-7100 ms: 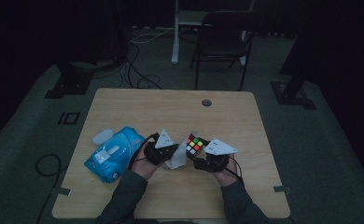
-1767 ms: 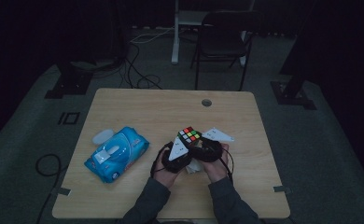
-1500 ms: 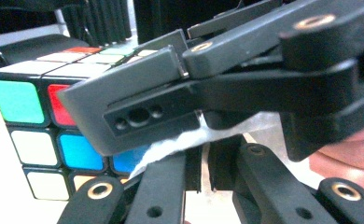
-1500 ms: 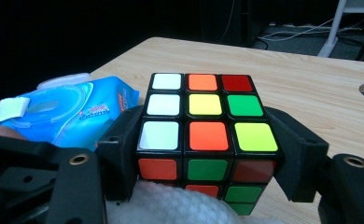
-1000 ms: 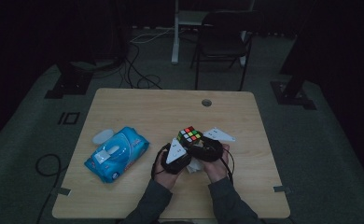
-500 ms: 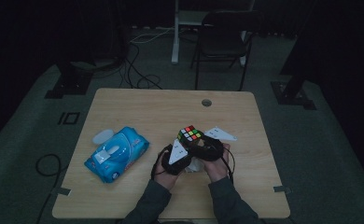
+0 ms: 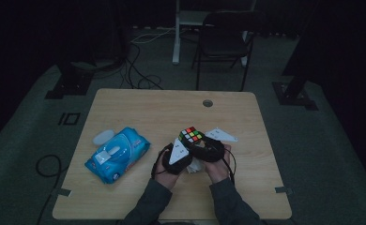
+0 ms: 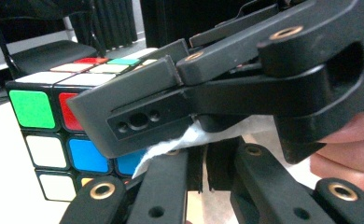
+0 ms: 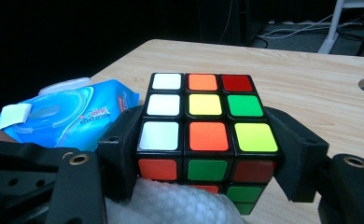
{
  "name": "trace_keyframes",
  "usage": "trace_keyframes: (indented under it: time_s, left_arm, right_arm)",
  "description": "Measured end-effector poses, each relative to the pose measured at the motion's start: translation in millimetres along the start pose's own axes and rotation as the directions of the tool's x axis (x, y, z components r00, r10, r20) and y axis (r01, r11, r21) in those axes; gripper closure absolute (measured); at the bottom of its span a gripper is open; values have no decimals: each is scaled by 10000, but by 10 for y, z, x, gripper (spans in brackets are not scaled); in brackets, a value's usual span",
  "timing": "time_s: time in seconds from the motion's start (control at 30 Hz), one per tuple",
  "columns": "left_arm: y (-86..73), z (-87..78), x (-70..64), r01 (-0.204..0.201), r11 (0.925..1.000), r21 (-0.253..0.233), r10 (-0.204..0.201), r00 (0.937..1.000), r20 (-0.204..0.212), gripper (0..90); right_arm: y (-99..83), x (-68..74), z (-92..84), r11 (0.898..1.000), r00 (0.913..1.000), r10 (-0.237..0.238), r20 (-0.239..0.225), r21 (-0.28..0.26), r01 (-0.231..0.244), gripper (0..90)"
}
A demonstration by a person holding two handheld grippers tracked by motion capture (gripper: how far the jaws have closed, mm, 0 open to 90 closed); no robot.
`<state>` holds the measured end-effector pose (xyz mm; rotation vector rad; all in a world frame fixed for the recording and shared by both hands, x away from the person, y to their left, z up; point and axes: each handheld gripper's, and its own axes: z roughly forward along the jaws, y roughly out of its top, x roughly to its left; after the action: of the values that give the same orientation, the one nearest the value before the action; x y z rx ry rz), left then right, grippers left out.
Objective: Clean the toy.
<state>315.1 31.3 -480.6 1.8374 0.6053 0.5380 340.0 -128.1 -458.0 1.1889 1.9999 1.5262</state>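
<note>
while the scrambled multicoloured plastic puzzle cube [image 9: 207, 140] sits clamped between the black jaws of the right gripper [image 9: 208, 161], one jaw on each side face, it is held up off the pale wooden table [image 7: 139, 105], near the person's edge at mid-table. top face up and bare in the right gripper view.

left gripper [image 7: 177, 157] lies just beside the right gripper [image 7: 208, 149], tips crossing. its jaws are together on a crumpled white paper wipe [image 8: 171, 142]; the wipe bulges out between them in the left gripper view. whether the pads bite hard or only pinch, cannot tell.

key relation: wipe sits below and on the near side of the cube, touching or nearly touching its underside; white wad [image 9: 171, 205] shows under the cube's front bottom edge in the right gripper view. so the cube lies up and ahead of the left fingers. the cube has no long axis; the faces free of the jaws are top, front, bottom.

judgement: wiping the cube is the work in hand. next stroke probably calls for the left gripper to drag the wipe along a free face, while the right one holds firm or rolls the cube to offer a new face.

off to the left, well apart: blue soft pack of wet wipes [image 7: 118, 153], flip lid open.
</note>
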Motion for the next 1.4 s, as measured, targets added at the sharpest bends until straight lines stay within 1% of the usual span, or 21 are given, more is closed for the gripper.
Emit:
trace_keyframes:
  time_s: [0.17, 0.27, 0.43, 0.5, 0.57, 0.6, 0.67, 0.8, 0.9, 0.97, 1.03, 1.07, 1.1, 1.13, 1.27, 1.33, 1.4]
  left_arm:
    - [-63, 35, -3, -131, 9993, 361, 132, 9999, -21, 878]
    - [-104, 51, -4, -116, 9986, 508, 116, 9999, 10, 879]
    - [-135, 59, 4, -126, 9979, 634, 118, 9998, 129, 879]
    - [-152, 68, 7, -125, 9974, 710, 117, 9999, 116, 879]
    - [-175, 76, 15, -96, 9970, 773, 95, 10000, 17, 879]
    - [-198, 73, 39, 15, 9968, 794, -19, 10000, 50, 879]
    - [-213, 74, 43, -20, 9965, 835, 18, 10000, 22, 879]
    - [-230, 78, 42, -134, 9964, 834, 136, 9999, -26, 879]
    - [-253, 82, 52, -96, 9961, 876, 107, 9999, -119, 879]
    - [-277, 71, 91, 76, 9964, 847, -60, 9998, -192, 879]
    - [-285, 49, 138, 143, 9969, 771, -120, 9994, -312, 879]
    - [-283, 41, 164, 120, 9969, 773, -88, 9991, -421, 879]
    - [-283, 41, 164, 120, 9969, 773, -88, 9991, -421, 879]
    - [-284, 37, 184, 46, 9969, 787, -3, 9985, -544, 879]
    - [-292, 33, 217, -10, 9970, 772, 58, 9980, -624, 879]
    - [-297, 31, 256, 31, 9974, 726, 19, 9976, -689, 880]
    - [-299, 32, 276, 50, 9974, 725, 4, 9973, -738, 880]
  right_arm:
    - [23, 1, -15, 10000, 10000, 13, -30, -63, -13, 341]
    - [40, -4, -36, 9999, 10000, 25, -32, -102, -25, 342]
    - [50, -14, -50, 9999, 10000, 34, -60, -126, -35, 341]
    - [49, -13, -52, 9999, 10000, 27, -52, -118, -28, 341]
    - [50, -12, -57, 9999, 10000, 38, -61, -132, -39, 342]
    - [52, -11, -61, 9999, 10000, 43, -71, -123, -44, 341]
    - [53, -8, -71, 9999, 10000, -12, -98, -149, 11, 341]
    - [52, -6, -65, 10000, 9999, -19, -129, -73, 18, 342]
    - [52, -3, -67, 10000, 9999, -29, -168, -40, 29, 341]
    - [53, -1, -76, 10000, 9998, -53, -201, -26, 52, 342]
    - [51, -1, -80, 9999, 9995, -103, -285, 40, 104, 341]
    - [46, -2, -75, 9999, 9990, -86, -428, 137, 92, 341]
    - [46, -2, -75, 9999, 9990, -86, -428, 137, 92, 341]
    - [47, -7, -73, 9998, 9989, -5, -470, 174, 14, 342]
    - [46, -7, -72, 9997, 9983, 19, -579, 242, -5, 341]
    - [45, -14, -74, 9995, 9971, 130, -745, 298, -108, 342]
    - [44, -16, -72, 9995, 9968, 149, -787, 296, -126, 341]
